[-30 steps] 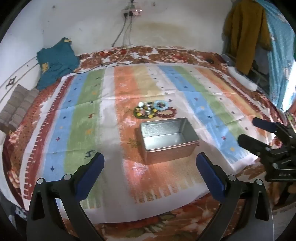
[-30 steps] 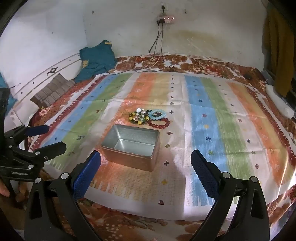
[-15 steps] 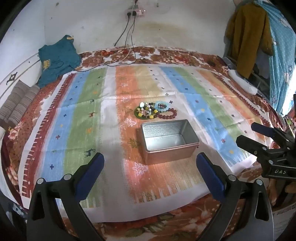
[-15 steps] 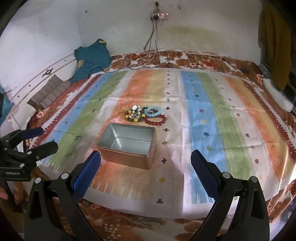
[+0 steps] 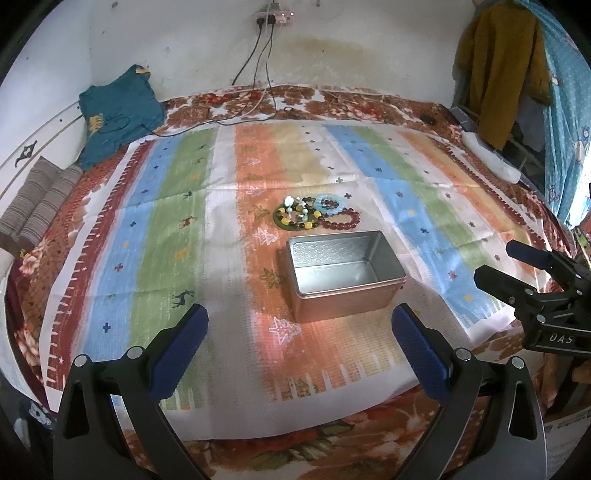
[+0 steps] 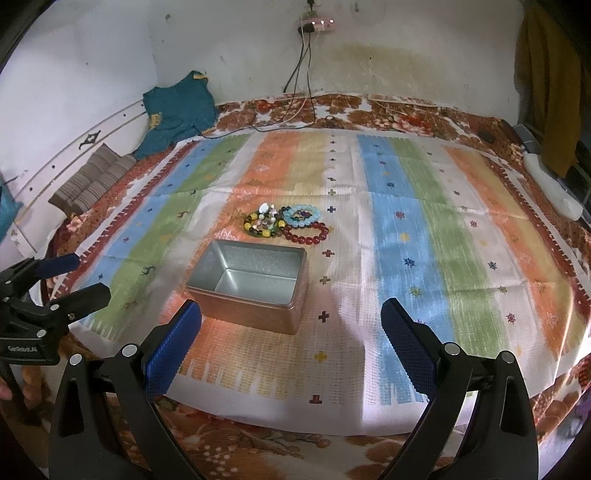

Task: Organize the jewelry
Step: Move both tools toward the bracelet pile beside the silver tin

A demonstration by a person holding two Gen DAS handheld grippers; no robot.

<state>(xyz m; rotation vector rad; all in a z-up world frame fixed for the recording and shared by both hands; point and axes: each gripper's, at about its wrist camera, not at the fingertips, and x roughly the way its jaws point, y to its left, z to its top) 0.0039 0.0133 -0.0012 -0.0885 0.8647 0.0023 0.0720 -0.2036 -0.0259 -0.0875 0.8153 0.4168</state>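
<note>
A striped cloth [image 5: 177, 206] in green, blue, orange and white covers a bed with a brown floral blanket [image 5: 332, 99] under it. Near the middle of the cloth stands an open metal tin [image 5: 345, 275], rectangular and empty inside. Just beyond its far side lies a small heap of jewelry: a red bead bracelet [image 5: 341, 220], a pale blue bead bracelet [image 5: 330, 204] touching it, and to their left a mixed bracelet [image 5: 295, 218] with yellow, dark and white beads. The bracelets are on the cloth, not in the tin. The left gripper [image 5: 301, 341] is above the near edge of the bed, its blue-padded fingers [image 5: 181, 343] wide apart and holding nothing. The right gripper [image 6: 291, 339] is also at the near edge, its fingers [image 6: 406, 347] wide apart and empty too; the tin sits just beyond its left finger. In the left wrist view the right gripper appears at the right border, and in the right wrist view the left one appears at the left border. At the far left a teal garment [image 5: 114, 114] leans on the wall, with a striped folded cloth [image 5: 33, 206] beside it. Cables [image 5: 258, 74] hang from a wall socket [image 5: 275, 16] down to the bed. A mustard garment [image 5: 498, 70] hangs at the far right.
</note>
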